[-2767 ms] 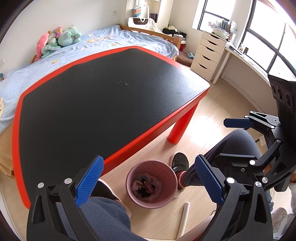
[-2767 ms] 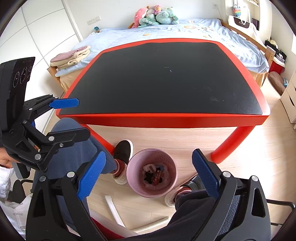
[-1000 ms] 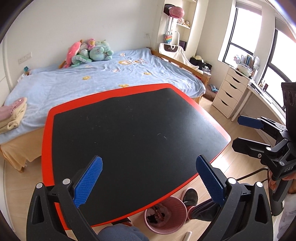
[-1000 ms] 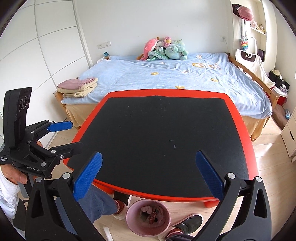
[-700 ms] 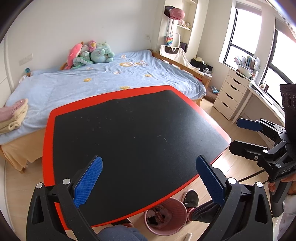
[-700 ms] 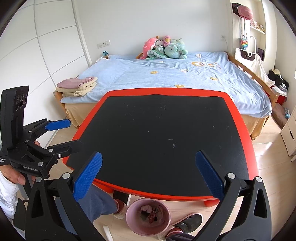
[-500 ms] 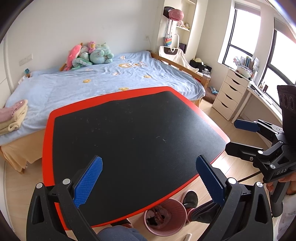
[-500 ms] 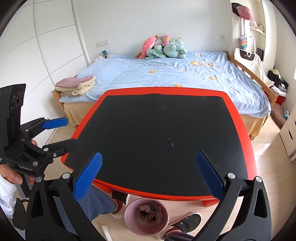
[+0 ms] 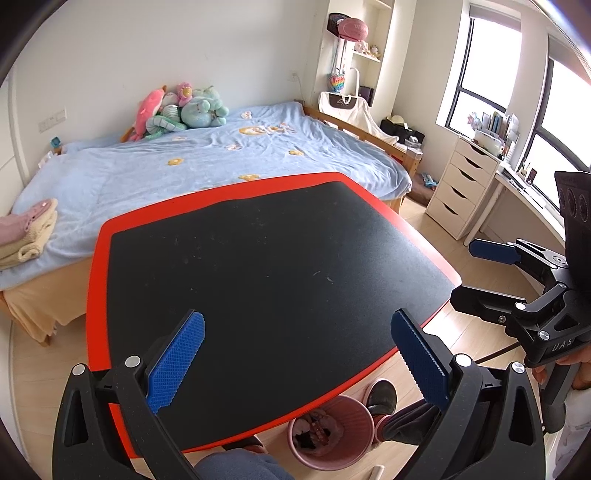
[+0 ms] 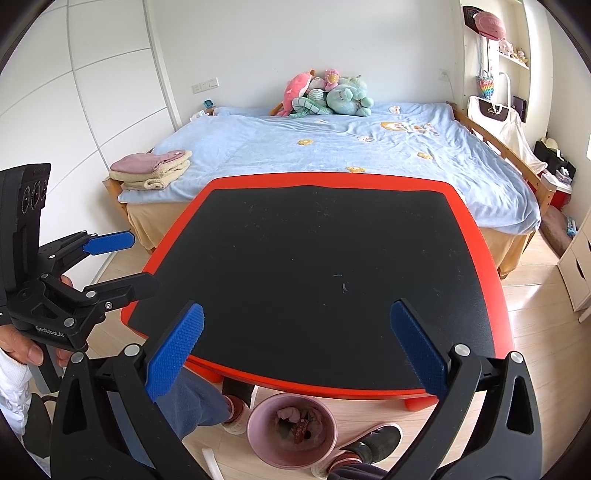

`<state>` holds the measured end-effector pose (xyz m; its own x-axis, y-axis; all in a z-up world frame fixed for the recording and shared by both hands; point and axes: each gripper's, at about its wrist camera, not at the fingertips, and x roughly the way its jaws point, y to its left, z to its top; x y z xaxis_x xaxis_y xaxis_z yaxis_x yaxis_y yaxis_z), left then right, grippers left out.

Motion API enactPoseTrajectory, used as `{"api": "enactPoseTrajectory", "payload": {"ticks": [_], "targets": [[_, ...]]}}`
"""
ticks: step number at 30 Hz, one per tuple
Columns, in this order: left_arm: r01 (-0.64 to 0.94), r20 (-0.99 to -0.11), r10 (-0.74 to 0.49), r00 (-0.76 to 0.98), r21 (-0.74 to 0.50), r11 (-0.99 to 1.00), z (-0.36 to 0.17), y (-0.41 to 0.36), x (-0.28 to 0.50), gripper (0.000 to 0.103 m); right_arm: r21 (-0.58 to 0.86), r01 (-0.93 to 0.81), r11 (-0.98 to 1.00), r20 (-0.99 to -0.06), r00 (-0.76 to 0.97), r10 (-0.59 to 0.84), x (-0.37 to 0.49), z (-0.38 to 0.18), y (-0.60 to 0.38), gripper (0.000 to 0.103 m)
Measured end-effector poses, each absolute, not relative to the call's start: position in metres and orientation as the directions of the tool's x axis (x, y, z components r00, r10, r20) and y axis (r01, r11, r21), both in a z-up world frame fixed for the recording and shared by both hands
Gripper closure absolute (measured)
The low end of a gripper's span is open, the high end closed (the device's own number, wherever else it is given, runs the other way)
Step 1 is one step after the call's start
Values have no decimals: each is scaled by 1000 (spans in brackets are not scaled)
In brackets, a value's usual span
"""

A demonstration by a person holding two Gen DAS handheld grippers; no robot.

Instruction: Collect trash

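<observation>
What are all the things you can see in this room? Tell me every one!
Table: one, red rim with black top, in front of the bed.
Bin: one, pink, on the floor at the table's near edge, trash inside.
Bed: one, light blue cover, behind the table.
Stuffed toys: a pile, pink and teal, at the head of the bed.
Folded towels: one stack, pink on cream, on the bed's corner.
Drawer chest: one, white, under the window.
Ball: one, pink, on the high shelf.
Shoes: dark, beside the bin.
Left gripper: blue pads, open, empty.
Right gripper: blue pads, open, empty.
</observation>
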<state>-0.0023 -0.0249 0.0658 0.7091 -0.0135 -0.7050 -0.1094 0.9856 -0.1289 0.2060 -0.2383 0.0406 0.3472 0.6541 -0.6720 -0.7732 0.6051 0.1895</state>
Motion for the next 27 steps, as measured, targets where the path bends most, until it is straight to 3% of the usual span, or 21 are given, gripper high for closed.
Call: {"api": "enactPoseTrajectory", "payload": {"ticks": [27], "targets": [[-112,-713,-14,701,-129,985,61,-24,1,6,189,-776,602,-681,339,649,205,34,-238,4]]}}
